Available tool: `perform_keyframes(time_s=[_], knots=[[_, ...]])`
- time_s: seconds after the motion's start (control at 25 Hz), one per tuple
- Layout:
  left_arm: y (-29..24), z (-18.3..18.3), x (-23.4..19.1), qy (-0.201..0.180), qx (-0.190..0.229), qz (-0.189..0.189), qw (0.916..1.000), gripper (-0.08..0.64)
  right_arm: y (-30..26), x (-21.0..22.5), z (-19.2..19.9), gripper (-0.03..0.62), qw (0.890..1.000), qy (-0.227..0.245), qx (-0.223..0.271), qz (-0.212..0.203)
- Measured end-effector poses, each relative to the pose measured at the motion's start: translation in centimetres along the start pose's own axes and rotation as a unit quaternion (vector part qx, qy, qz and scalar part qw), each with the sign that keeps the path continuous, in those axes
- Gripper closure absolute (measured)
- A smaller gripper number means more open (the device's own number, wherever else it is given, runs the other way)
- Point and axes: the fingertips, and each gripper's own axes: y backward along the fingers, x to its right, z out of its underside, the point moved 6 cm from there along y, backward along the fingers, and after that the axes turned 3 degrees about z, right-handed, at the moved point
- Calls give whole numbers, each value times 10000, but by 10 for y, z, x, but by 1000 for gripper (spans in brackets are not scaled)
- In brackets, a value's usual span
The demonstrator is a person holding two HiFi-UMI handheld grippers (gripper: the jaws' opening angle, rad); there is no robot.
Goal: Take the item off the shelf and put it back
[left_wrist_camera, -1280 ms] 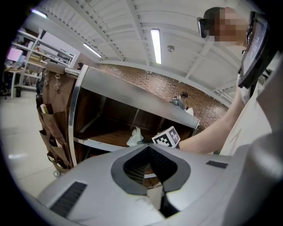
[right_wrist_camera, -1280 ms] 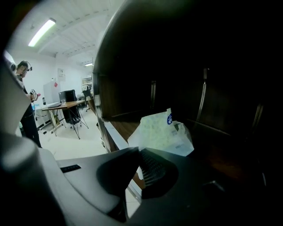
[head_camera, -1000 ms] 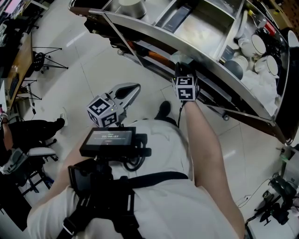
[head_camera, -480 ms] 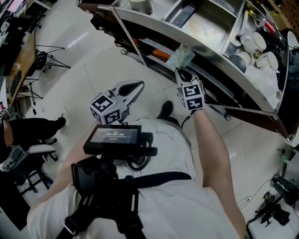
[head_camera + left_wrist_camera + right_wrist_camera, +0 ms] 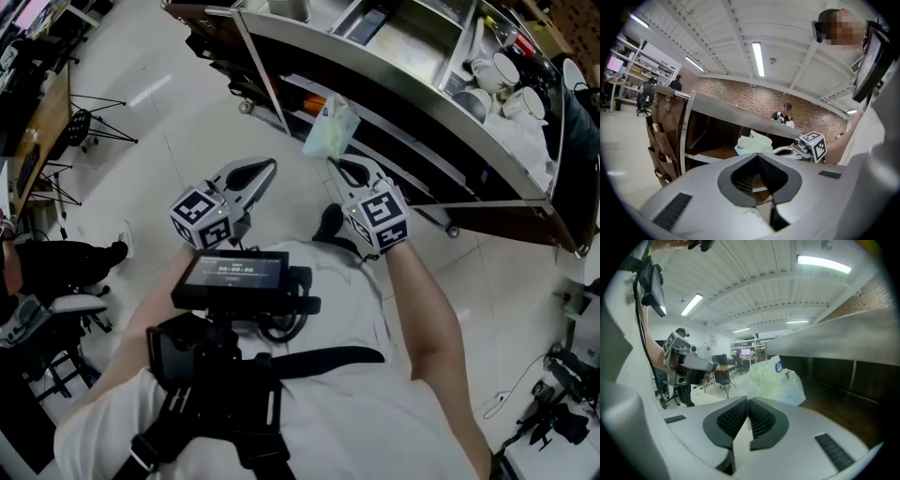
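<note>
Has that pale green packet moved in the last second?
Yes. Pinched in the right gripper, the packet has come out from under the steel shelf, towards the person.

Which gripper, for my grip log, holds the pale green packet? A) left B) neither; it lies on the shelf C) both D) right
D: the right gripper is shut on the packet at its lower edge, while the left gripper stands open with nothing between its jaws.
</note>
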Motion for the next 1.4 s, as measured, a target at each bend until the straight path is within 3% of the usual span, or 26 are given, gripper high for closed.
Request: perform_keyframes(time_s=[0.24,0.48,0.8,1.4], knots=[[32,-6,19,-54,113,-39,9999,551,32,-50,-33,583,9990,213,334,-198],[40,-13,29,-236,185,139,9995,551,47,-66,-56,583,9973,288,640,-208],[40,-14,46,-390,214,381,9983,551,66,-69,-61,583,9965,225,796,89],[28,-27,42,-567,203,639,9961,551,69,-62,-80,583,9934,130,1117,218]])
